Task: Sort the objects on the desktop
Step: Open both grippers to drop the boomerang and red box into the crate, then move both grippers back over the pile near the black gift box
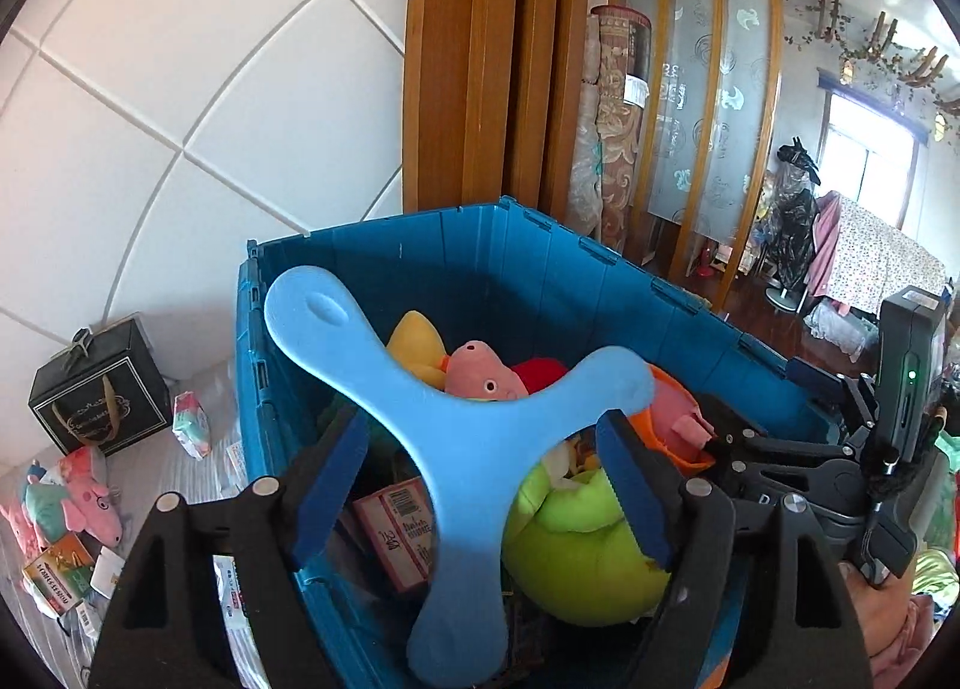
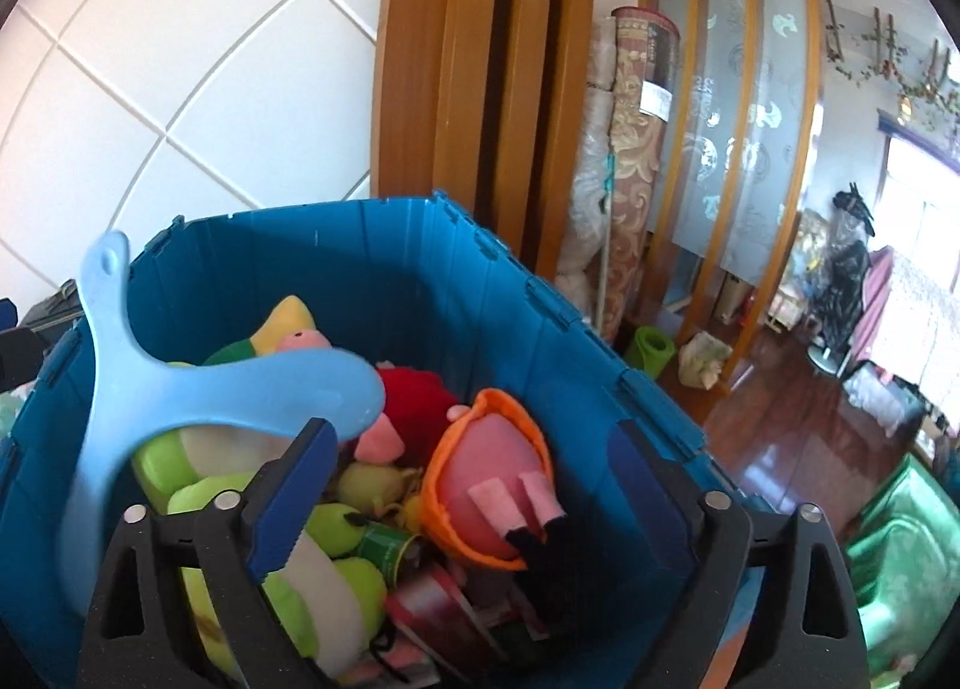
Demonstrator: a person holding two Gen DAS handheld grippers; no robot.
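A deep blue plastic bin [image 1: 480, 221] [image 2: 300, 221] stands right in front of both grippers, filled with plush toys: a lime-green one [image 1: 588, 563], a pink pig [image 1: 480, 371] and an orange-and-pink one [image 2: 486, 485]. A light-blue three-armed boomerang toy [image 1: 474, 449] [image 2: 108, 389] hangs over the bin's near edge. Its stem passes between the jaws of my left gripper [image 1: 483, 431], with a gap to the blue pads [image 1: 333, 485] on both sides. My right gripper [image 2: 471, 437] stands wide open above the orange-and-pink plush and holds nothing.
Left of the bin, a black gift box [image 1: 96, 389], a tissue packet [image 1: 192, 425], pink plush toys [image 1: 84, 509] and small boxes lie on the table. A white tiled wall, wooden posts [image 2: 480, 59] and rolled carpets [image 2: 630, 149] rise behind. A green container [image 2: 900, 557] sits right.
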